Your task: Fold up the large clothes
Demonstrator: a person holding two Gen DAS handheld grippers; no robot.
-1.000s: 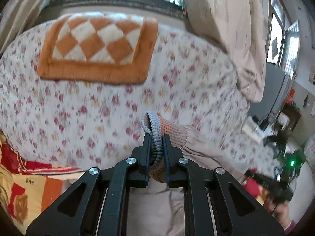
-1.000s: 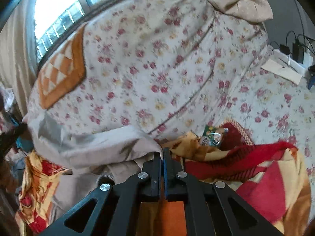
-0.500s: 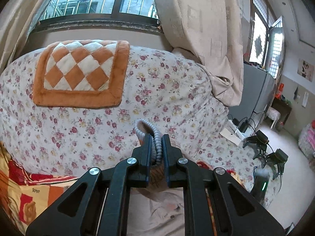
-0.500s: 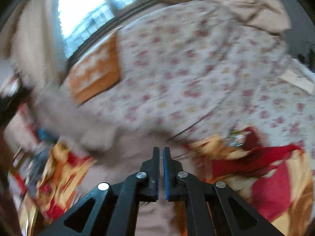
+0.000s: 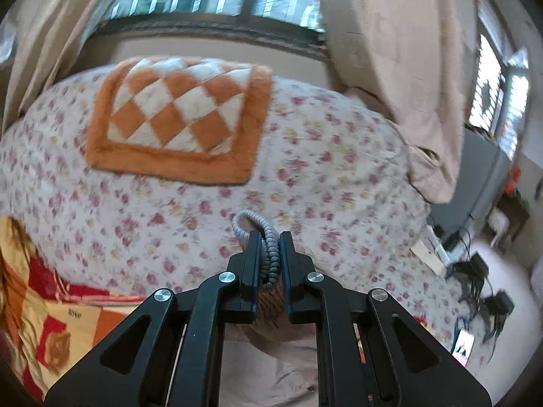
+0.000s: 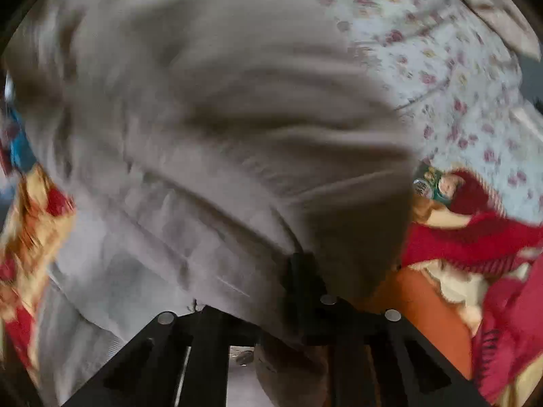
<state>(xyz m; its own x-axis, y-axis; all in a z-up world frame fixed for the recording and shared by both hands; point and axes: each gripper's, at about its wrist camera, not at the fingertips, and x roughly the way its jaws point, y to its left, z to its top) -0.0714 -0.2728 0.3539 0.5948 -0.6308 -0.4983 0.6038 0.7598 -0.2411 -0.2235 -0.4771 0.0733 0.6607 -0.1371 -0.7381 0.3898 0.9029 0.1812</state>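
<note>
Left wrist view: the garment's ribbed cuff (image 5: 268, 254) is pinched in the nearly closed left claw (image 5: 270, 257), in front of the floral bed (image 5: 322, 176). Right wrist view: the soft, limp beige garment (image 6: 220, 118) is draped over the right claw (image 6: 292, 271), whose opening cannot be told. No writing is legible.

The supporting surface is a bed covered by a floral sheet (image 5: 305, 176) that spans the middle of the left wrist view. An orange-and-white checkered mat (image 5: 180, 118) lies flat on it at upper left of centre. A red, orange and yellow blanket (image 5: 51, 322) lies at lower left. In the right wrist view a beige garment (image 6: 220, 129) spreads over the bed, blurred.
</note>
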